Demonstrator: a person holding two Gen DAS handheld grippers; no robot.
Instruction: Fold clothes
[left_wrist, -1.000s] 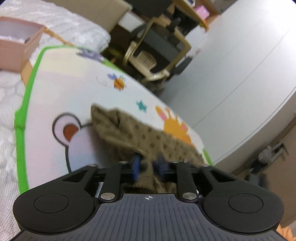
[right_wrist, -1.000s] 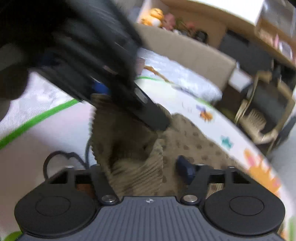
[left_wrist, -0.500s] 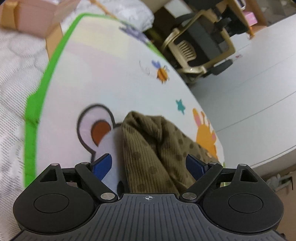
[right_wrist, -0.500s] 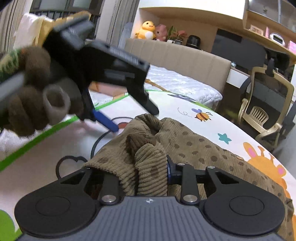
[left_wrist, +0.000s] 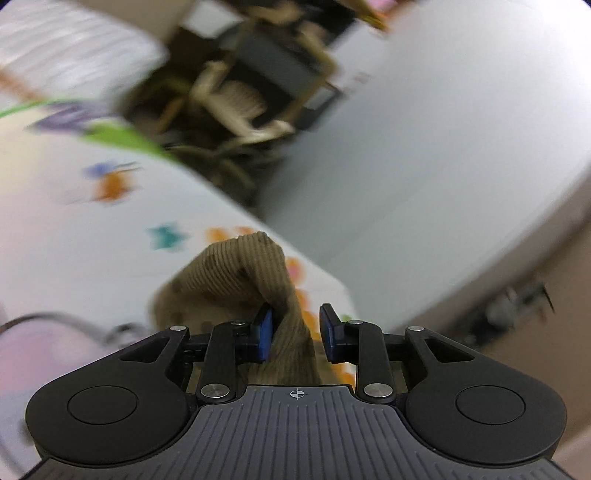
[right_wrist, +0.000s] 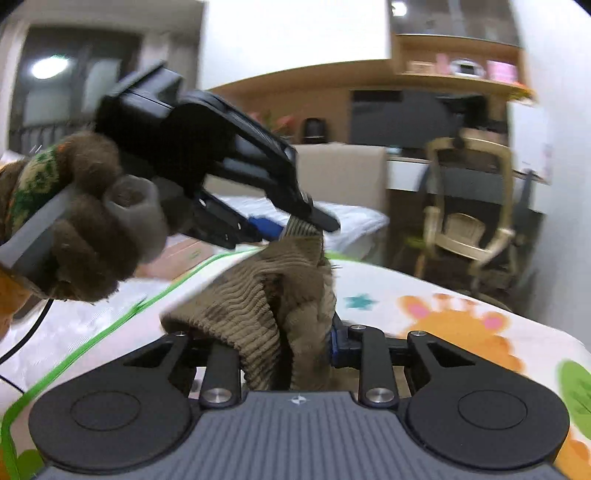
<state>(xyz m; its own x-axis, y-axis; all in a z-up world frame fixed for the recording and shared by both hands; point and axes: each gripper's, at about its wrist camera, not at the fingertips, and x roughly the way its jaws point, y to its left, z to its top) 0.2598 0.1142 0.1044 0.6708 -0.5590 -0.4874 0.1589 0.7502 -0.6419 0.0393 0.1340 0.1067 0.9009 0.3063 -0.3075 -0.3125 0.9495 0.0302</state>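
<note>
Lifting the garment off the play mat (right_wrist: 461, 310) is the step in hand, and the risks follow from how each tool holds it. The mat, white with cartoon prints and a green border, lies under both tools and is the only flat place for the fold.

The brown corduroy garment (right_wrist: 258, 295) hangs bunched above the mat, strung between the two tools with most of its bulk gathered at the right one. If the tools move apart unevenly, the cloth twists and the fold line is lost.

The right gripper (right_wrist: 291, 343) has its jaws pressed together on a thick wad of several layers. A wad this thick can shed its outer layers, so that part of the garment drops back to the mat.

The left gripper (left_wrist: 295, 332), carried by a hand in a brown knitted glove (right_wrist: 88, 236), has a narrow strip of the same cloth between its blue pads (left_wrist: 264, 334). In the left wrist view the strip touches one pad while a gap shows at the other; motion blur makes it uncertain whether the jaws bear on the cloth at all. If they do not, any pull draws the strip out

A thin dark cable (right_wrist: 33, 332) hangs below the gloved hand and could snag the trailing cloth
</note>
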